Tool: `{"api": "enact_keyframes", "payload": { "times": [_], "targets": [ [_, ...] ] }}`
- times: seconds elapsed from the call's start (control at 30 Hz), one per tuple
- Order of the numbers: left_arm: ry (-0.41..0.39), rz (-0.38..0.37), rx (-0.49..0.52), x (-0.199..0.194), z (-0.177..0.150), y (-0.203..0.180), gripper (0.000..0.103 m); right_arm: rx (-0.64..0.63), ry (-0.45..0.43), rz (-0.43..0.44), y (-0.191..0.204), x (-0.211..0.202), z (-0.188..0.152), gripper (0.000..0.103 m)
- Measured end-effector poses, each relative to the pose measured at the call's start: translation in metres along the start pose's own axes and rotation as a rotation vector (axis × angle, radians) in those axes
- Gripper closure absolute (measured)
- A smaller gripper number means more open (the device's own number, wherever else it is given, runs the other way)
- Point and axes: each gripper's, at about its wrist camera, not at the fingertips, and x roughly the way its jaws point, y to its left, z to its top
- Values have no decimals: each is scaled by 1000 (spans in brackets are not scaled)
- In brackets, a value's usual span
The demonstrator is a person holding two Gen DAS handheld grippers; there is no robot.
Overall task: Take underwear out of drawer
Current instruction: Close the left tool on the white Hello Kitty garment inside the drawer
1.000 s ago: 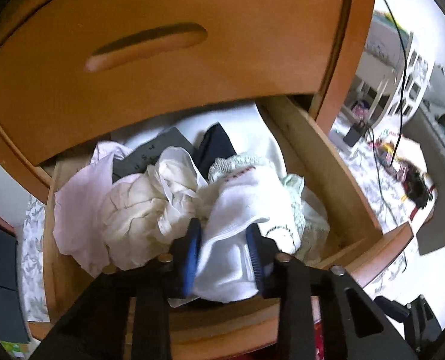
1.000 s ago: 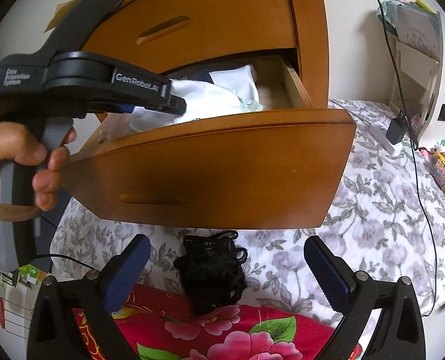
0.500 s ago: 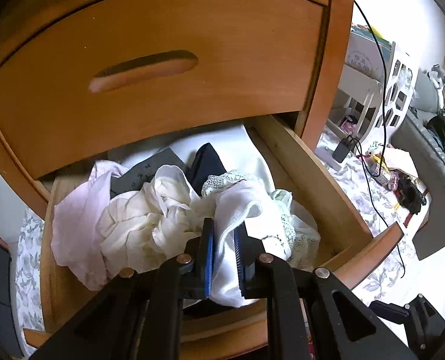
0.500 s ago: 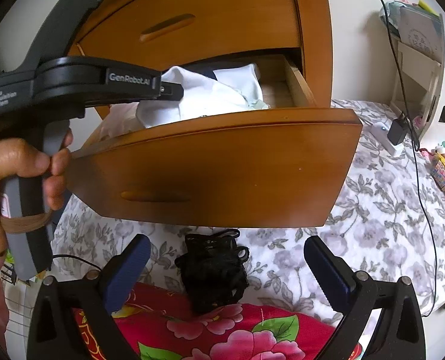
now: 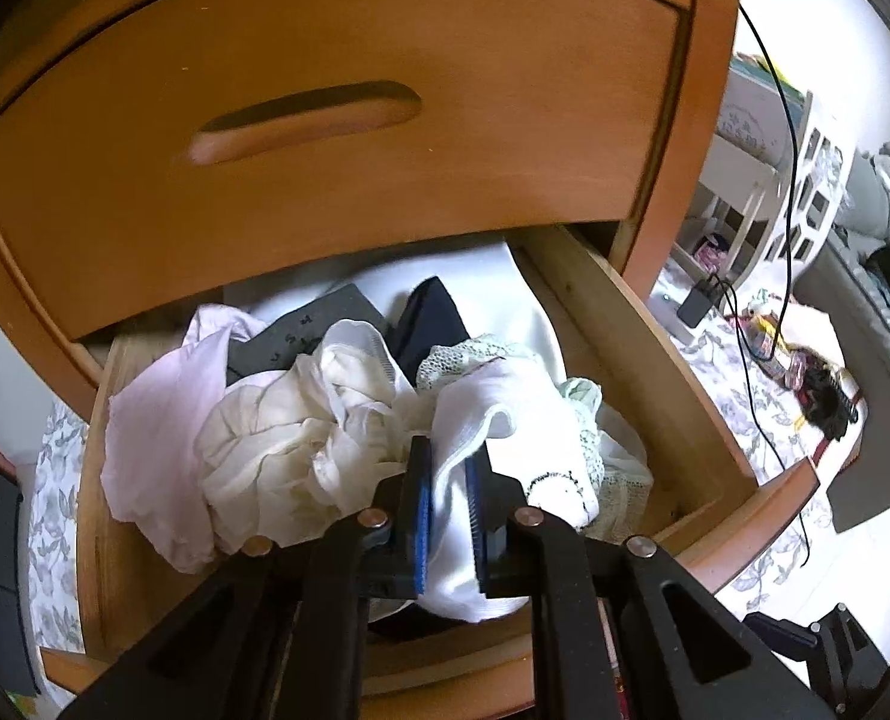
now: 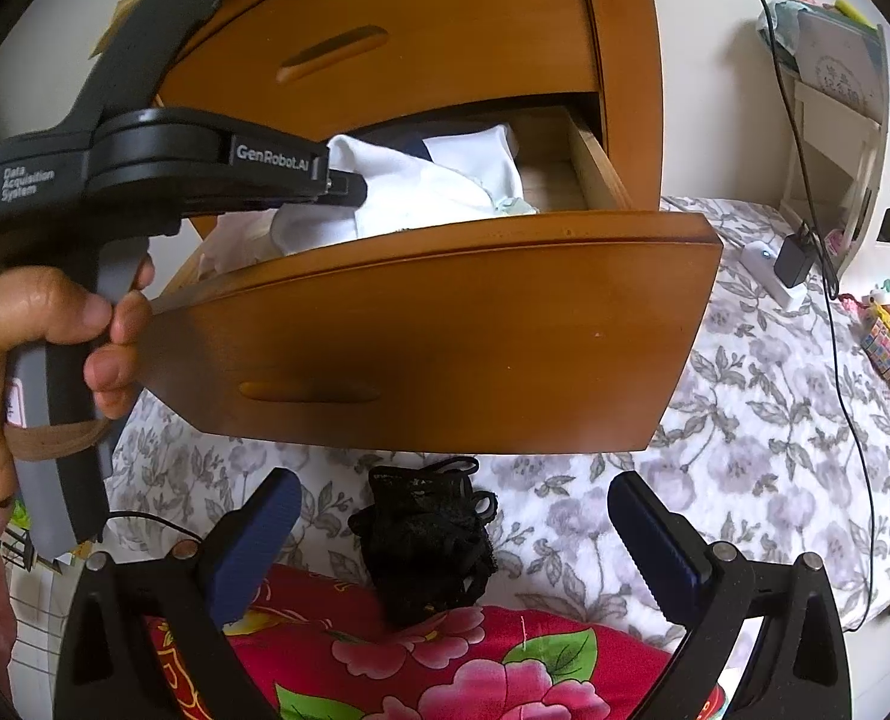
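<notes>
White underwear (image 5: 481,420) is clenched between the blue-padded jaws of the left gripper (image 5: 448,516), at the front of the open wooden drawer (image 5: 673,384), on a heap of pale garments (image 5: 276,438). The right gripper (image 6: 451,534) has its jaws spread wide and empty above a black lace piece (image 6: 426,540) lying on the floral bedspread (image 6: 757,420), below the drawer's front. A hand (image 6: 36,348) grips the left tool's handle.

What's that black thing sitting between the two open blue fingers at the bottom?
A crumpled black lacy garment lies on the flowered bedspread, between the right tool's open fingers, in the right wrist view.
</notes>
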Motion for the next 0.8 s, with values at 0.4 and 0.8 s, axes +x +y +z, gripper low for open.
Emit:
{"api": "enact_keyframes", "payload": {
  "times": [0.4,0.8],
  "targets": [
    [-127,-1,-26,-42,9,7,98,2,0,-2,-1,-1,0,0],
    [-89,-3,48,-40,18,0,78,1,1,-3,-1,0,0,0]
  ]
}}
